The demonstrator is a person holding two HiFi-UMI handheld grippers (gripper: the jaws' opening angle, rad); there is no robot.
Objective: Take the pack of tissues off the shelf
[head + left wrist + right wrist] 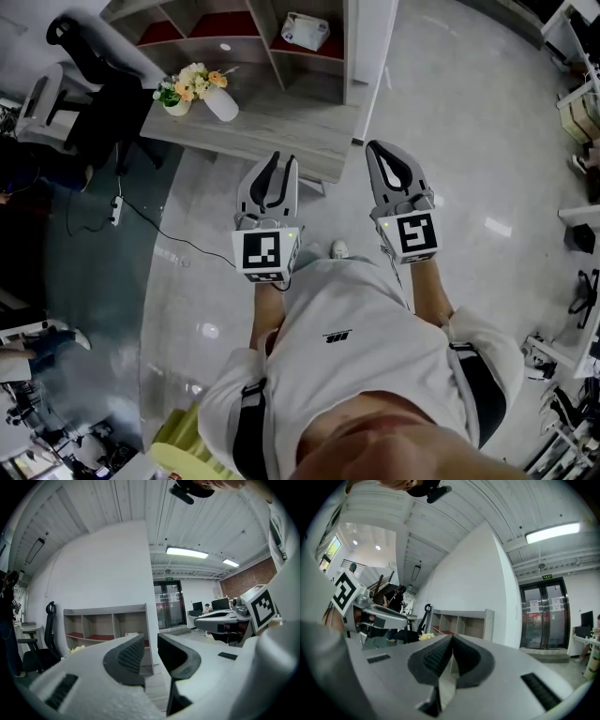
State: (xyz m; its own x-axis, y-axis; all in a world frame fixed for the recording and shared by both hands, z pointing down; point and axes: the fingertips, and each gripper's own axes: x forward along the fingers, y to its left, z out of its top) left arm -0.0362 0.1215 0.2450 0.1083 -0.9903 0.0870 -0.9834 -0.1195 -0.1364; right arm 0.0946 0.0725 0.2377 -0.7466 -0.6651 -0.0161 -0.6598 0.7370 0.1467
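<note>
The pack of tissues (305, 30) is a white bundle in the right-hand compartment of the grey shelf (262, 37), far ahead of both grippers. In the left gripper view it shows as a small pale shape (131, 633) just above the left jaw. My left gripper (278, 167) is held at waist height and pointed at the shelf, jaws a little apart and empty (151, 644). My right gripper (384, 155) is level beside it, its pads pressed together on nothing (451, 651).
A low grey platform (281, 127) in front of the shelf carries a white vase of flowers (197, 91). A black office chair (89, 52) and a floor cable (141, 217) lie left. A white pillar (370, 56) stands right of the shelf; desks (581, 103) line the right.
</note>
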